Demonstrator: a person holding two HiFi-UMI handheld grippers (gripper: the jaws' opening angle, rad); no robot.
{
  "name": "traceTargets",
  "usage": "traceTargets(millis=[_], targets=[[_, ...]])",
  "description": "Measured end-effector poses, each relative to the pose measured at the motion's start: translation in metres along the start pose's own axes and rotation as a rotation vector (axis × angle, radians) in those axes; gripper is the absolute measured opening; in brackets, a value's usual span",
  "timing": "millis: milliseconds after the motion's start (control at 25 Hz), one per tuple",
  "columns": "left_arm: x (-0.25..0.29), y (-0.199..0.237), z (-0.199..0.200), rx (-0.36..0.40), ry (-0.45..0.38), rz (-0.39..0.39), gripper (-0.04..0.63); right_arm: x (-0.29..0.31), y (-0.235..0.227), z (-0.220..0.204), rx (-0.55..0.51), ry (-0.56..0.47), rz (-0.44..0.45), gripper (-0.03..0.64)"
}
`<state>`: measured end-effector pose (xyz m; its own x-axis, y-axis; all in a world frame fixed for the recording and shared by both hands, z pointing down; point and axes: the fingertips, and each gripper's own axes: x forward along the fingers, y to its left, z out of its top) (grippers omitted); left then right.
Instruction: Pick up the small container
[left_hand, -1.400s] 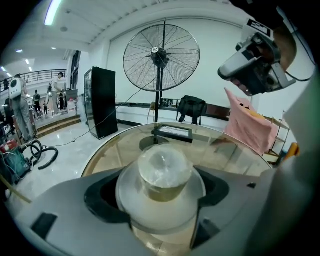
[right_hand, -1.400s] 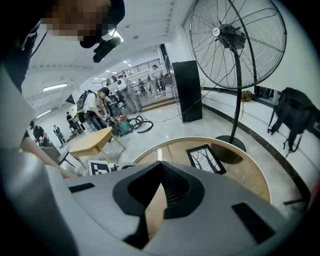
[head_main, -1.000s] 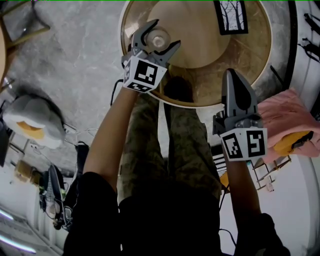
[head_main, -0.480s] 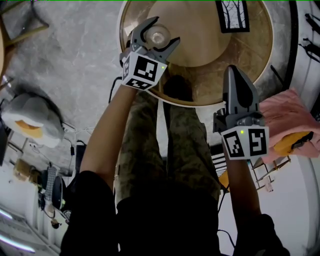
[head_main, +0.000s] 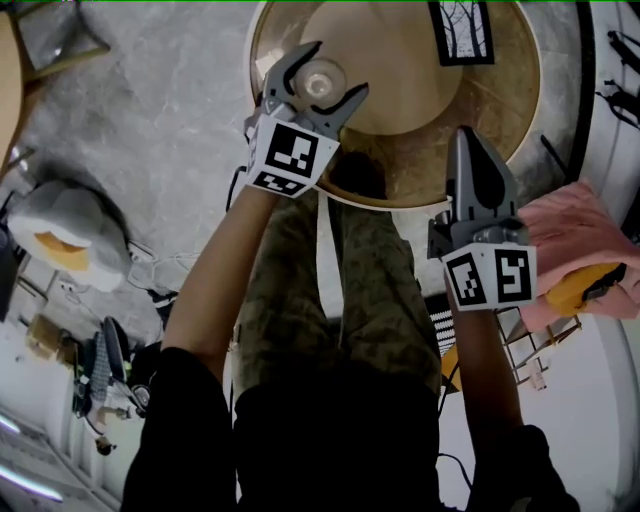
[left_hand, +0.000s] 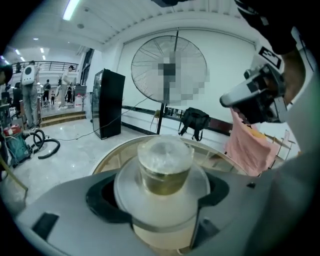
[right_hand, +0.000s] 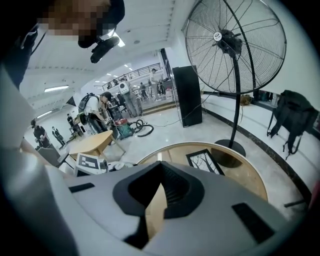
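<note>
The small container (head_main: 322, 80), a clear jar with a wide clear lid, is at the left of the round wooden table (head_main: 430, 160). My left gripper (head_main: 336, 68) has one jaw on each side of it. In the left gripper view the small container (left_hand: 165, 165) fills the gap of the left gripper (left_hand: 161, 196), and its wide rim touches both pads. Whether it rests on the table or hangs just above it I cannot tell. My right gripper (head_main: 466, 138) hovers shut and empty over the table's near edge, right of the jar; in its own view the right gripper (right_hand: 160, 165) points at the tabletop (right_hand: 240, 170).
A framed picture (head_main: 462, 32) lies on the table's far side. A pink cloth (head_main: 580, 230) hangs at the right. A white and orange cushion (head_main: 65, 245) sits on the floor at left. A big standing fan (right_hand: 235, 45) and a black cabinet (left_hand: 106, 103) stand beyond the table.
The left gripper has shifted only slightly around the jar and its jaws have drawn in against it. The right gripper has stayed where it was.
</note>
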<state>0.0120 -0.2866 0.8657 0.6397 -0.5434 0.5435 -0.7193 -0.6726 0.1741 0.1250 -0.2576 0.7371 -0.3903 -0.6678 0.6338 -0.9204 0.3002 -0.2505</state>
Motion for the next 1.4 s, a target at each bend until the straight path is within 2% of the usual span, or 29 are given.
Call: traceTargets(millis=[80,280,480,640,800,1080,1200,1400], targets=[[-0.016,-0.002,0.020,-0.020,-0.020,0.007,0.357,-0.006,0.006,0.006,-0.005,-0.009,0.008,0.015],[-0.050,-0.009,0.073,-0.004,-0.055,0.024,0.357,-0.023,0.015,0.027,-0.027,-0.039,0.027,0.015],[-0.091,-0.022,0.119,-0.006,-0.061,0.023,0.357,-0.057,0.022,0.053,-0.038,-0.059,-0.015,0.016],[-0.131,-0.029,0.159,-0.019,-0.031,0.017,0.357,-0.096,0.035,0.094,-0.025,-0.093,-0.074,0.015],[-0.170,-0.048,0.207,-0.043,-0.032,-0.029,0.357,-0.146,0.049,0.145,-0.044,-0.145,-0.114,0.015],[-0.235,-0.075,0.285,0.058,-0.057,-0.084,0.357,-0.212,0.091,0.201,-0.010,-0.196,-0.132,0.015],[-0.254,-0.086,0.312,0.078,-0.073,-0.091,0.357,-0.237,0.104,0.221,-0.036,-0.219,-0.143,0.015],[-0.273,-0.111,0.338,0.086,-0.096,-0.071,0.357,-0.283,0.090,0.237,-0.060,-0.271,-0.194,0.015]])
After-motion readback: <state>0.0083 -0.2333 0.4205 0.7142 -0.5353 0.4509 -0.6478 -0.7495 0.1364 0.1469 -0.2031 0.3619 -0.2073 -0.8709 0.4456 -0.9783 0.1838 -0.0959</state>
